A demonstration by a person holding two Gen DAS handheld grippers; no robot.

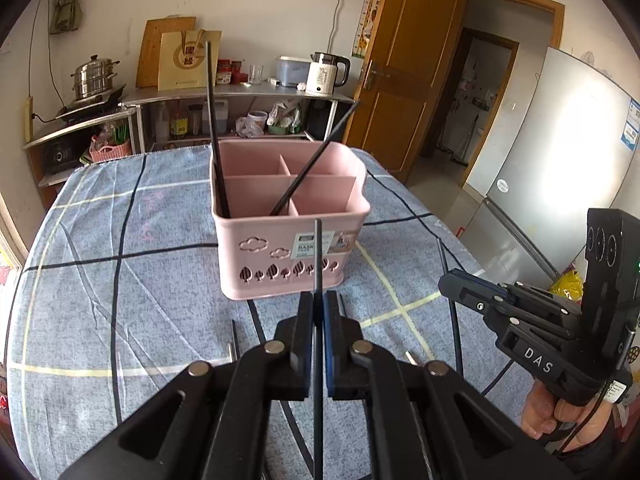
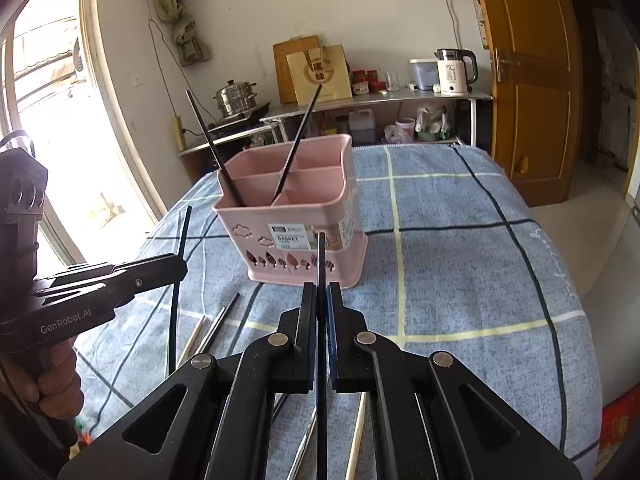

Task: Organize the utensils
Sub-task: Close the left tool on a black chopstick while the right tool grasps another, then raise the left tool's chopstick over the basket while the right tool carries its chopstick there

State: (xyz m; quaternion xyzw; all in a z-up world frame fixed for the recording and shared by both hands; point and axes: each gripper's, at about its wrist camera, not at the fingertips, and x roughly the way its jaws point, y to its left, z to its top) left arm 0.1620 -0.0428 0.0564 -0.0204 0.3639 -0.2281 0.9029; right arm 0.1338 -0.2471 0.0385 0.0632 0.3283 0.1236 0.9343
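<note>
A pink utensil basket [image 1: 280, 256] with several compartments stands on the blue checked cloth; it also shows in the right wrist view [image 2: 304, 236]. Two black chopsticks [image 1: 214, 128] lean in its front compartments. My left gripper [image 1: 319, 300] is shut on a black chopstick [image 1: 318, 256], held upright just in front of the basket. My right gripper [image 2: 321, 292] is shut on another black chopstick [image 2: 321, 260], also upright before the basket. The right gripper shows at the right of the left wrist view [image 1: 452, 280], the left gripper at the left of the right wrist view [image 2: 178, 268].
Several more chopsticks, pale and dark [image 2: 216, 324], lie on the cloth [image 2: 460, 240] below the grippers. Behind the table stand a steel shelf [image 1: 240, 94] with a kettle [image 1: 326, 74], a steamer pot [image 1: 94, 78], a wooden door [image 1: 404, 72] and a fridge [image 1: 560, 152].
</note>
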